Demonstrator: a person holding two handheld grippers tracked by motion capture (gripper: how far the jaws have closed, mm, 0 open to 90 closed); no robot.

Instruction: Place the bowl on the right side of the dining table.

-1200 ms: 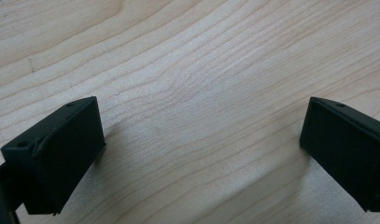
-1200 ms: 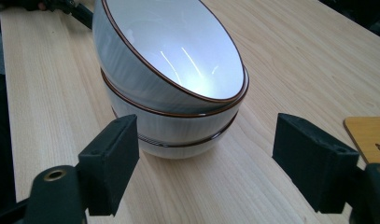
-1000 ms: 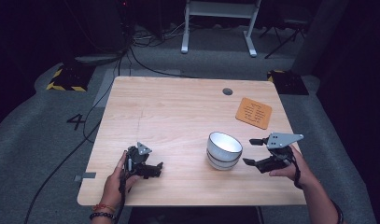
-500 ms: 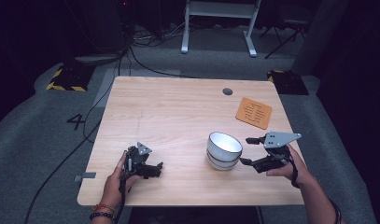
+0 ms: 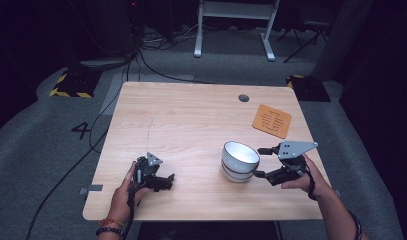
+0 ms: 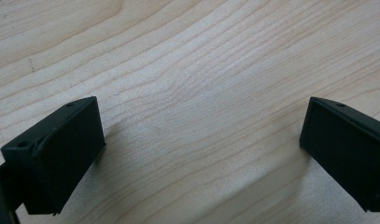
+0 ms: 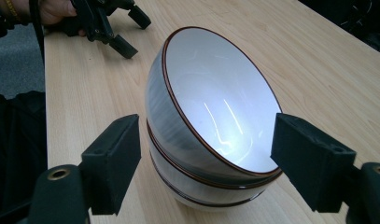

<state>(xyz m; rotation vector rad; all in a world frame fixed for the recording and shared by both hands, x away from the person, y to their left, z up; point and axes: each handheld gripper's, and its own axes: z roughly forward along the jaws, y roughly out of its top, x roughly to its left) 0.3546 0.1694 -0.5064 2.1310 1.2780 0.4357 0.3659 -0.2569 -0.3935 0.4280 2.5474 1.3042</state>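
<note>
Two stacked bowls [image 5: 240, 162] are sitting at the right front of the table [image 5: 191, 120], mouths facing up, top bowl tilting slightly; round, so no long axis. Right claw [image 5: 258, 162] is holding jaws apart beside the stack, nearer than 1.0 s ago. Left claw [image 5: 167, 181] is resting unchanged on the table, jaws apart. Orange coaster [image 5: 272, 120] is lying behind.

Desk [image 5: 191, 120] and surroundings, no set job.
Two stacked white bowls [image 5: 239, 161] near front right; orange coaster [image 5: 272, 120] by right edge; round grommet [image 5: 243, 98] toward far edge. Cables [image 5: 156, 45] on grey floor [image 5: 36, 145], painted "4" [image 5: 83, 130], white stand legs [image 5: 233, 22] behind.
</note>
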